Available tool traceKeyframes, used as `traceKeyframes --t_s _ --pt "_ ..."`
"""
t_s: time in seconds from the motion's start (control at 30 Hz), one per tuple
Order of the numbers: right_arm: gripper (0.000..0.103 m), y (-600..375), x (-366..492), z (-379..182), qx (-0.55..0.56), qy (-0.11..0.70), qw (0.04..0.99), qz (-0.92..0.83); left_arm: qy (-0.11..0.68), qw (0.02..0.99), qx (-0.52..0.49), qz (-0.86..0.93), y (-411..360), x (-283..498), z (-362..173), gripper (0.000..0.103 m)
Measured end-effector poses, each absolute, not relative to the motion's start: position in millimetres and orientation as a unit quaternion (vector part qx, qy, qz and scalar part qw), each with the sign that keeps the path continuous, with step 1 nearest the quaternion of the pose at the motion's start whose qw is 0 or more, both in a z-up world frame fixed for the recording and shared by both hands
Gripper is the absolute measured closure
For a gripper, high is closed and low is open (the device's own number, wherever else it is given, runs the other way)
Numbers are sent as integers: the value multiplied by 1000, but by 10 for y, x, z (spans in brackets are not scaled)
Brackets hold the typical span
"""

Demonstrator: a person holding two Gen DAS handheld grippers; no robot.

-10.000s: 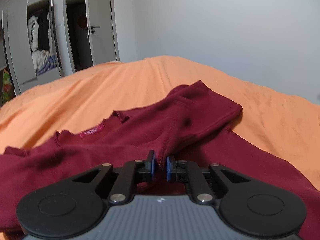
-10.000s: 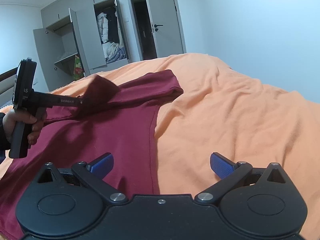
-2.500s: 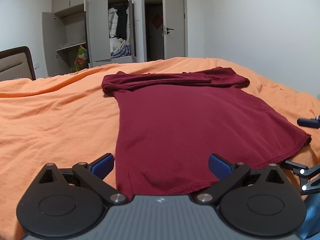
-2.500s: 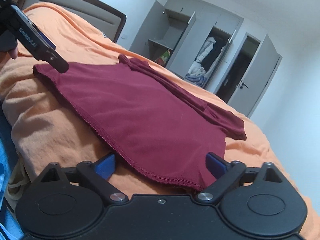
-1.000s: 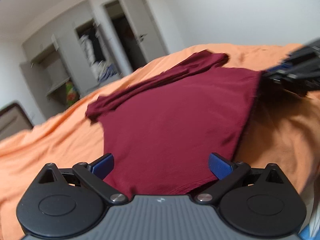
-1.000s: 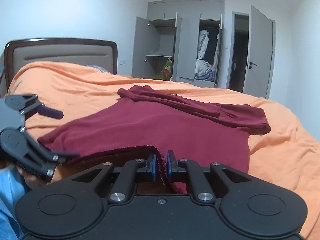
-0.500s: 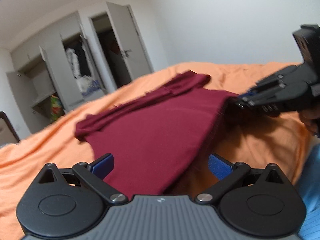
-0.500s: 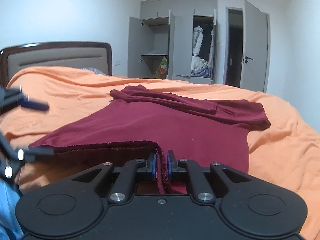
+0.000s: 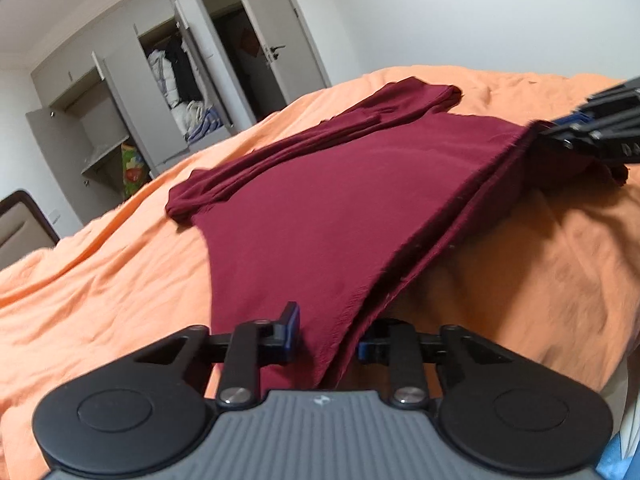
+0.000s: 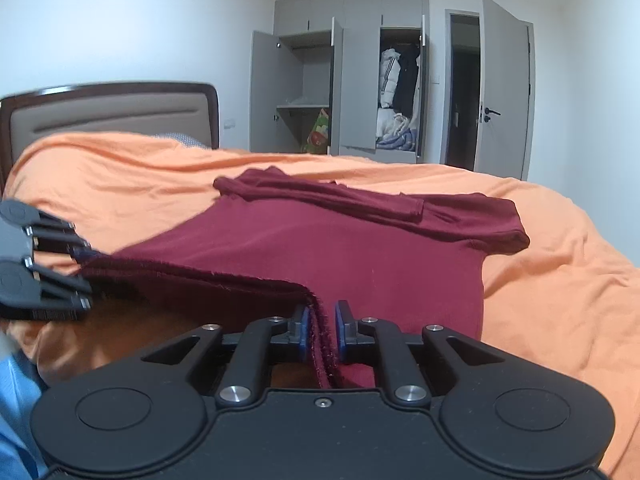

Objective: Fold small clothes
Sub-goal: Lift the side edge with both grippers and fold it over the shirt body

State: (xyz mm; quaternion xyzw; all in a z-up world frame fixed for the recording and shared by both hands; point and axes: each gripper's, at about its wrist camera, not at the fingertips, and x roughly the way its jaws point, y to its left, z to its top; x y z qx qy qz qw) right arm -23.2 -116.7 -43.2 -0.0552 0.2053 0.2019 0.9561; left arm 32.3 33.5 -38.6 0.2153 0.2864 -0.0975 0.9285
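My right gripper (image 10: 321, 330) is clamping the maroon shirt (image 10: 320, 248) hem at lower centre. My left gripper (image 9: 326, 334) is straddling the opposite hem corner, jaws partly apart. The shirt is lying on the orange bedspread (image 10: 540, 280).

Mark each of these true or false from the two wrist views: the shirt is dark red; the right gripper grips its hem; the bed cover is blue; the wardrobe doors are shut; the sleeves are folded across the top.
1. The shirt is dark red. True.
2. The right gripper grips the hem. True: its fingers pinch the hem's edge.
3. The bed cover is blue. False: it is orange.
4. The wardrobe doors are shut. False: several stand open, showing clothes inside.
5. The sleeves are folded across the top. True.
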Motion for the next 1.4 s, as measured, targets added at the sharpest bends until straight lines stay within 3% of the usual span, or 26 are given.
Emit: traceKeyframes --t_s 0.03,0.07,0.17,0.23,0.33,0.4,0.53,0.6,0.63,0.67,0.73,0.8,1.1,1.4 --pt "81 -1151 -252 -446 -65 208 955 200 289 929 212 -97 357 312 -382 88" --pt "76 -1135 -272 -463 -73 212 954 197 289 929 211 -93 367 309 -380 90" --pt "73 -1117 -318 -512 -90 227 950 196 279 932 215 -84 349 307 -355 90" --pt "66 -1128 -361 -547 -103 234 947 196 273 933 219 -80 335 330 -332 90" --pt "42 -1155 -442 -609 -129 240 943 189 265 937 213 -78 351 373 -282 90" --pt "42 -1174 -473 -656 -151 243 941 180 261 939 212 -75 366 385 -265 85" --pt "52 -1233 -468 -686 -176 236 945 146 270 936 217 -68 400 381 -312 74" --pt "74 -1261 -457 -677 -186 229 946 134 284 930 224 -63 401 372 -352 73" --pt "79 -1278 -453 -673 -189 226 946 133 289 928 228 -60 388 357 -368 79" --pt "86 -1292 -457 -668 -191 221 947 132 292 926 233 -59 381 341 -384 90" --pt "91 -1301 -483 -647 -194 209 950 126 289 925 239 -60 364 290 -397 97" --pt "96 -1312 -522 -611 -193 193 955 117 271 929 246 -54 346 231 -378 98" --pt "99 -1375 -774 -206 -163 74 981 69 179 963 199 -34 379 -66 57 99" --pt "99 -1424 -1260 216 -144 34 986 79 141 975 162 -55 555 -577 576 99"
